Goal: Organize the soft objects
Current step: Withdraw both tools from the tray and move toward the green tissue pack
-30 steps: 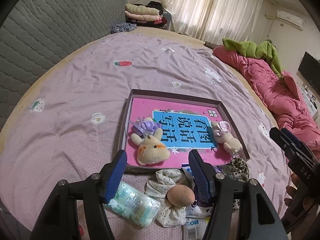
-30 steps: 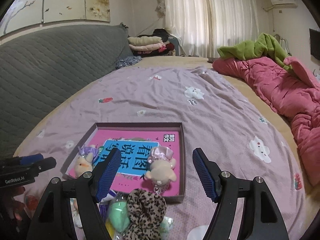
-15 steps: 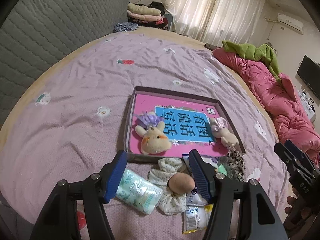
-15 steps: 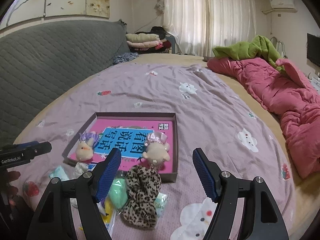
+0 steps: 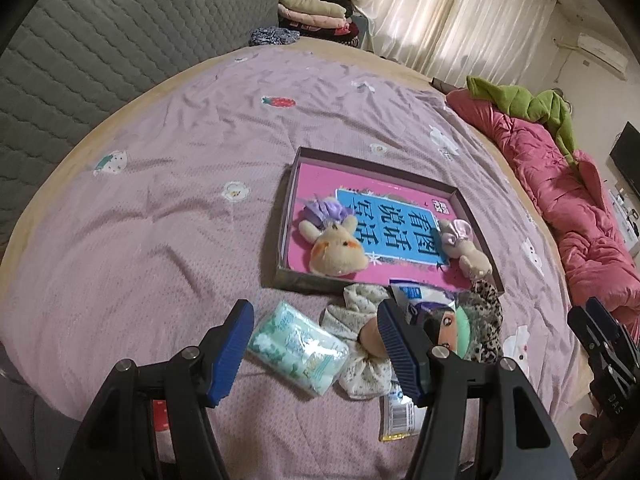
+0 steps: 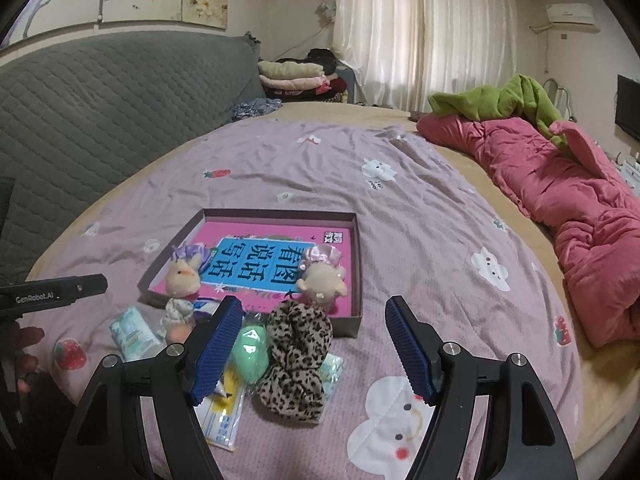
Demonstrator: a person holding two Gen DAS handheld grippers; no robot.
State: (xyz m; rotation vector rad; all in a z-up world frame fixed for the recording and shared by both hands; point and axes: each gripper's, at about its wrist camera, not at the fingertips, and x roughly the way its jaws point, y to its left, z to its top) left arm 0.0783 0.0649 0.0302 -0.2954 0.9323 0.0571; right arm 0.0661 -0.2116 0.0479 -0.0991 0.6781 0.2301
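On the lilac bedsheet [image 5: 168,208], items were logged left to right as seen from the left wrist camera.

One left gripper [image 5: 316,344]: jaws spread wide, nothing between the pads, hovering above the loose pile.

One tissue pack [image 5: 298,346], pale green and white, lying flat on the sheet between the two blue pads as viewed.

One floral scrunchie [image 5: 352,320], cream, touching the tissue pack's right edge, with one tan egg-shaped sponge [image 5: 370,340] resting on it, partly hidden by the right-hand pad.

One shallow box [image 5: 288,216], dark-walled, pink printed base, just beyond the pile. Contents: two plush toys. One plush bunny in purple dress [image 5: 334,246] lay at the box's near left; one plush bunny with pink bow [image 5: 466,250] lay at its near right.

One mint sponge [image 5: 466,330] and one leopard scrunchie [image 5: 490,316], touching each other, just outside the box's near right corner. Flat plastic packets [image 5: 396,416] lay beneath the pile; count could not be told.

One right gripper [image 6: 314,346]: jaws likewise released and empty, poised over the leopard scrunchie in its own view.

One pink quilt [image 5: 560,184], with one green garment [image 5: 520,100] on top, lay along the bed's right edge, well apart from the box.
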